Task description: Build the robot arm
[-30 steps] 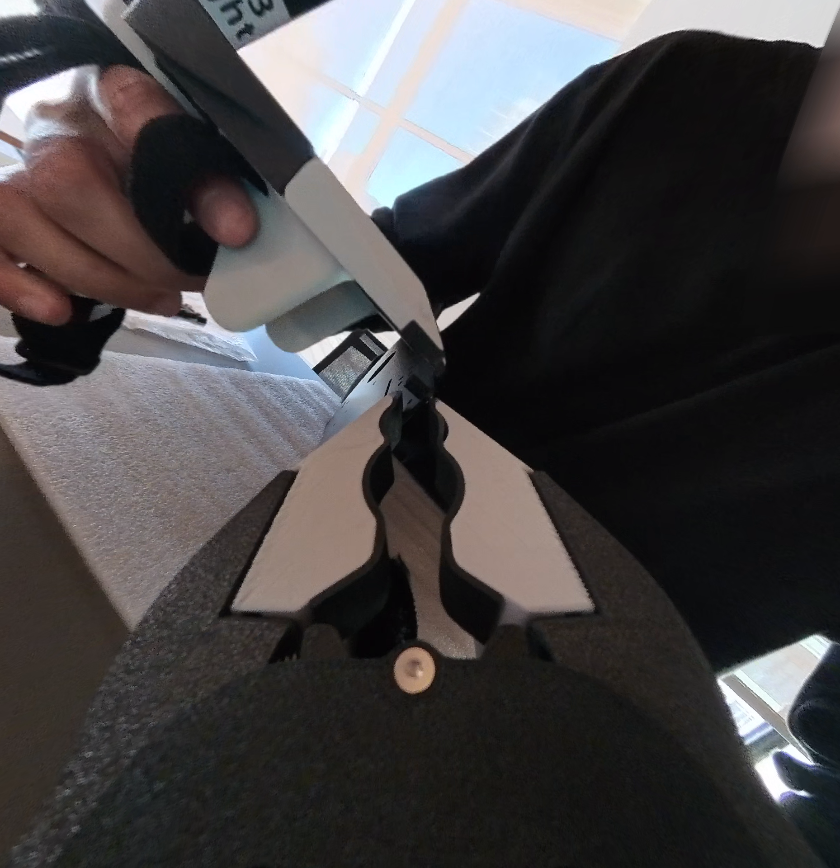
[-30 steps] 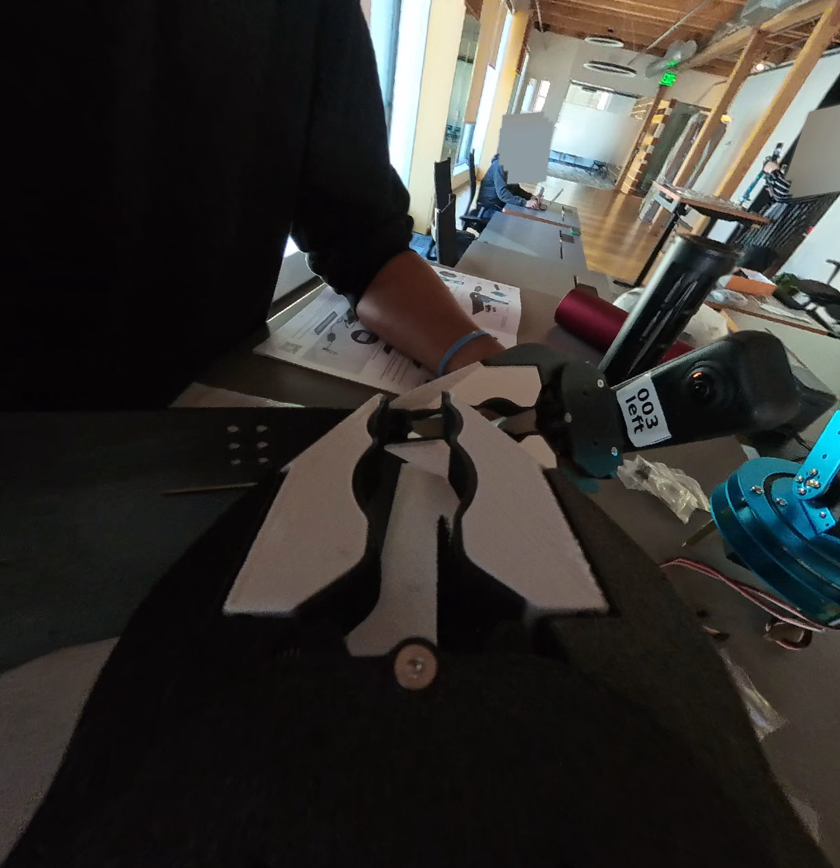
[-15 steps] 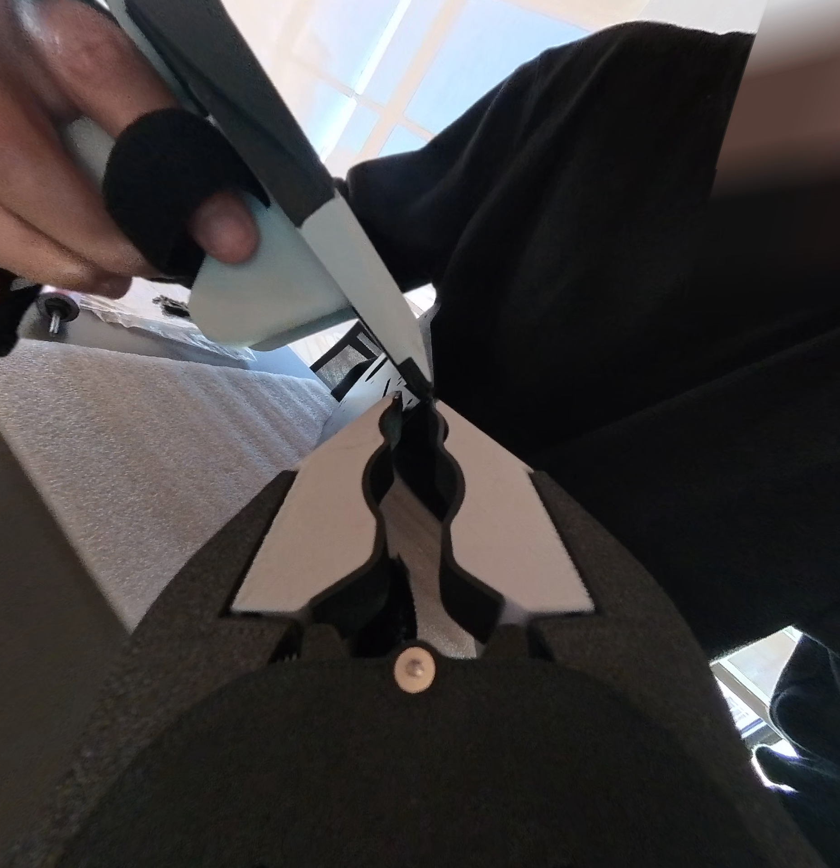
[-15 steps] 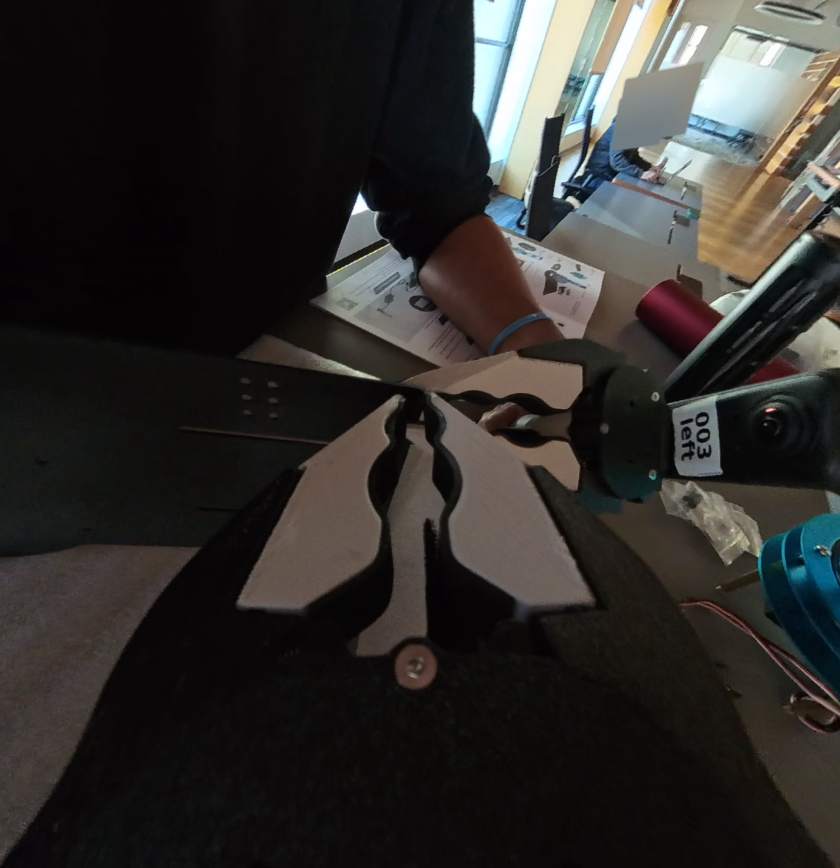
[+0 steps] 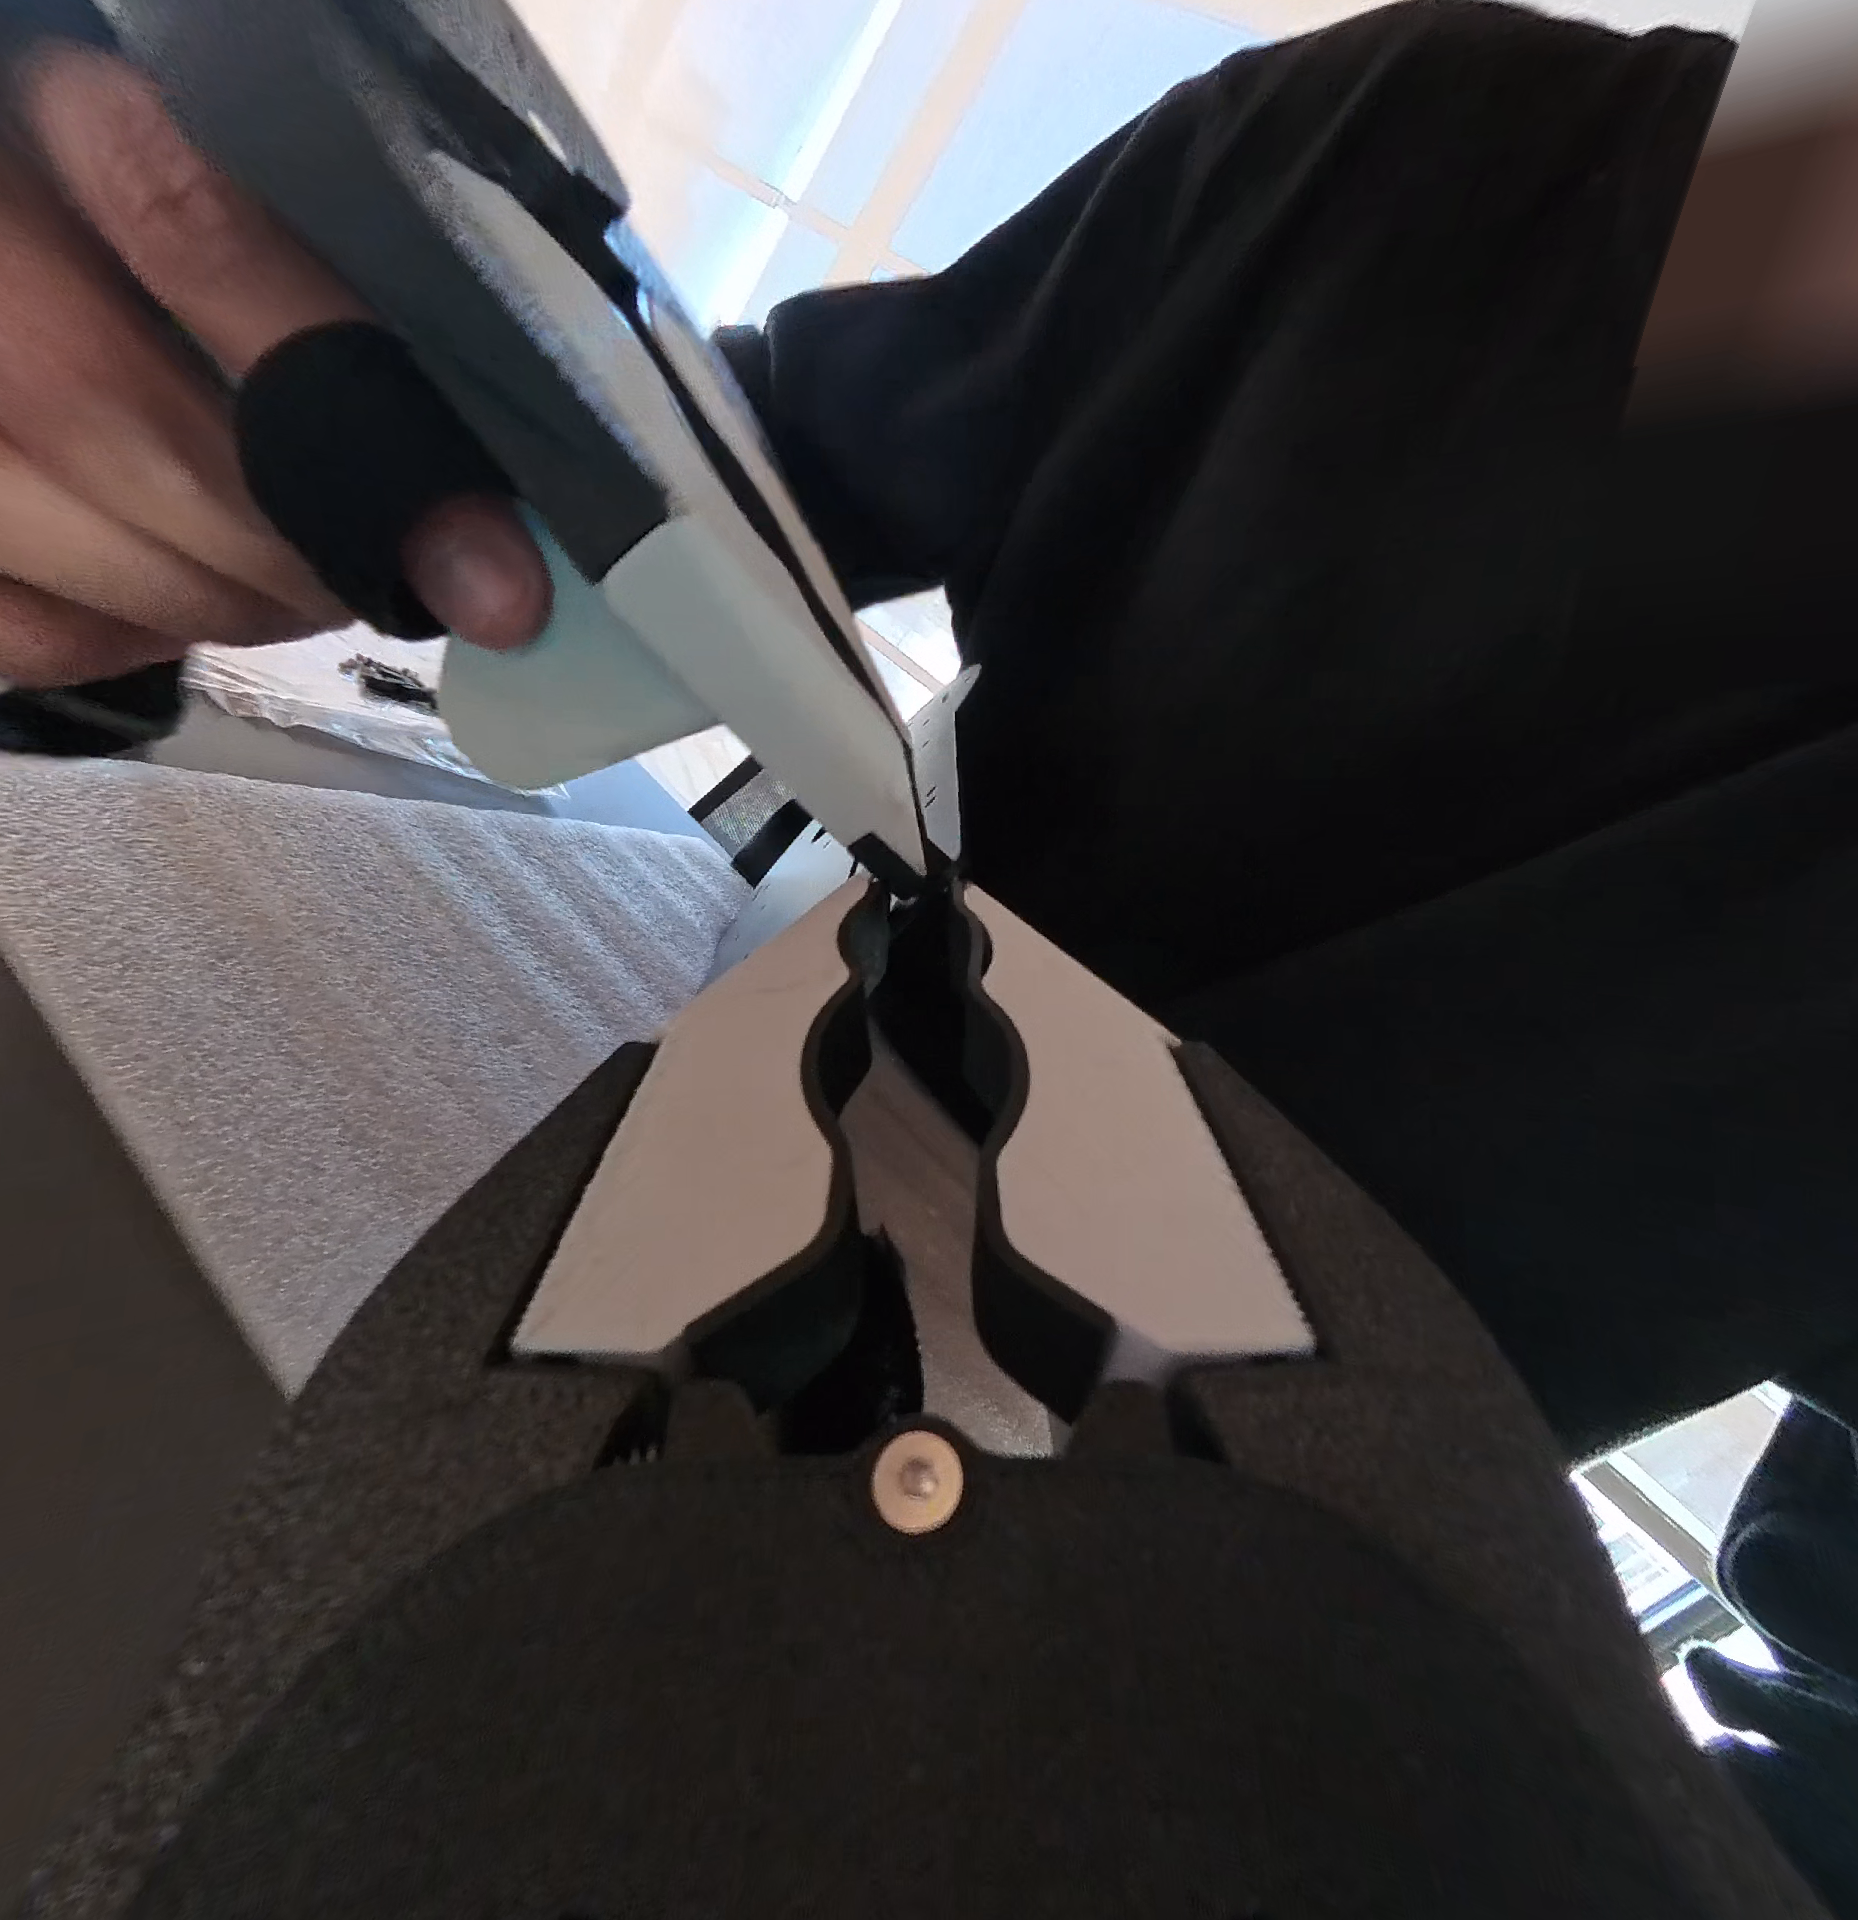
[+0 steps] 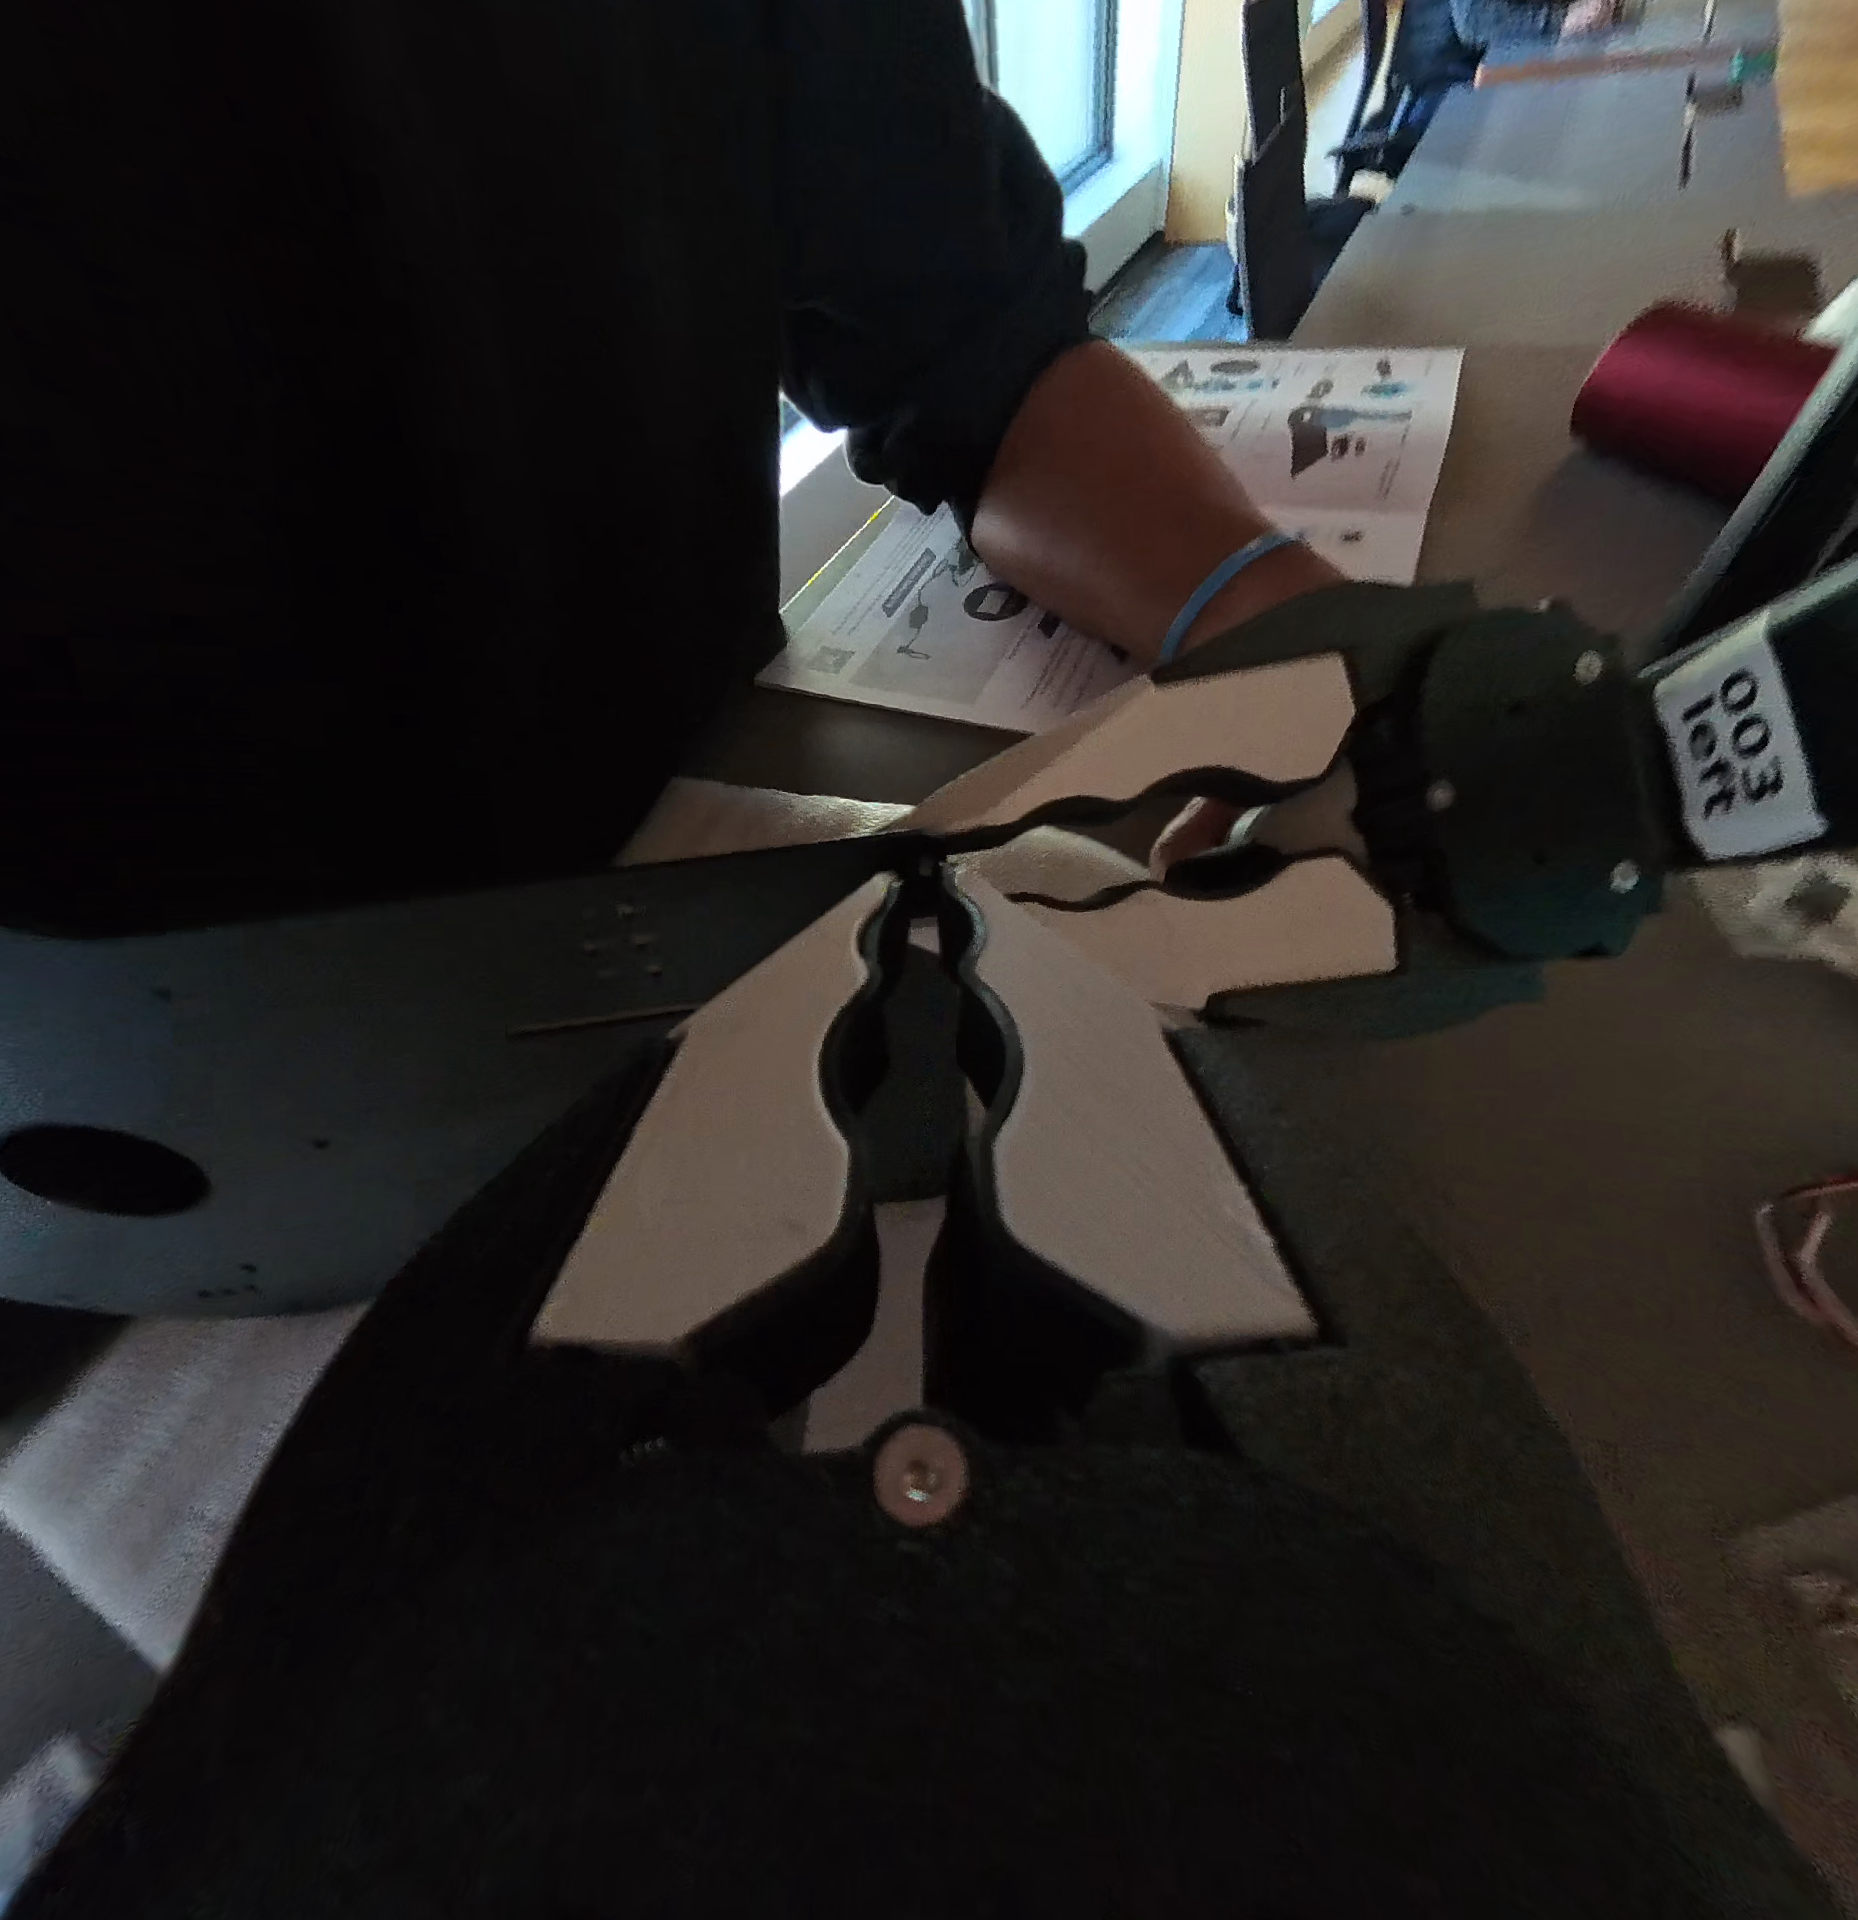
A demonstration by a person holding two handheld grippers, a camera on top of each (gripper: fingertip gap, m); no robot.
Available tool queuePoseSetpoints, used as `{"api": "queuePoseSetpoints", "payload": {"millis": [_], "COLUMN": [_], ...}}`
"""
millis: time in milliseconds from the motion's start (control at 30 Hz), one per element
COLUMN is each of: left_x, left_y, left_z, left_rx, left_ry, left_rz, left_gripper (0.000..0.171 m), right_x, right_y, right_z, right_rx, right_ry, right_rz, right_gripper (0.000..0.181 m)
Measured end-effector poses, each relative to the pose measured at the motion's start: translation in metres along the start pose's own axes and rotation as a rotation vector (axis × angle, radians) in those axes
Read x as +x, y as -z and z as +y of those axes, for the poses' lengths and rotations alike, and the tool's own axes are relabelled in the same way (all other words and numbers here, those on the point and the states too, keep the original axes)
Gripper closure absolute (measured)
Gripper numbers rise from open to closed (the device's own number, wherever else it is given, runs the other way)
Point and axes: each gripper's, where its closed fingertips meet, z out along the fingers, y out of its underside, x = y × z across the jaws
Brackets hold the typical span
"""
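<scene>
Two hand-held grippers [image 6: 920,883] [image 5: 909,894], one black plate [image 6: 385,987].

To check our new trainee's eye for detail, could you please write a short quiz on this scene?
1. True or false: the red roll lies on the printed sheet.
2. The wristband is: A blue, B red, C green?
3. Fill in: the left gripper and right gripper both close their jaws on the dark ____.
Key: 1 false; 2 A; 3 plate.
</scene>
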Motion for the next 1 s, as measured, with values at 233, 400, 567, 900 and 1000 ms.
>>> {"api": "queuePoseSetpoints", "payload": {"millis": [233,400,567,900,1000], "left_x": [-0.0004,-0.0019,-0.0028,-0.0033,-0.0039], "left_y": [-0.0006,-0.0012,-0.0014,-0.0016,-0.0018], "left_z": [0.0006,0.0002,0.0,0.0005,0.0001], "left_rx": [-0.004,-0.003,-0.003,-0.007,-0.005], "left_ry": [0.001,0.001,-0.004,-0.006,-0.004], "left_rz": [-0.002,-0.011,-0.019,-0.026,-0.029], "left_gripper": [0.161,0.16,0.16,0.161,0.161], "right_x": [-0.0018,-0.0035,-0.0047,-0.0072,-0.0066], "right_y": [0.0003,0.0022,0.0033,0.0041,0.0051], "right_z": [0.0019,0.0033,0.0039,0.0027,0.0036], "right_rx": [-0.11,-0.189,-0.249,-0.27,-0.309], "right_ry": [-0.395,-0.713,-0.966,-1.417,-1.309], "right_rz": [0.008,0.018,0.036,-0.037,-0.001], "right_gripper": [0.178,0.178,0.177,0.178,0.177]}}
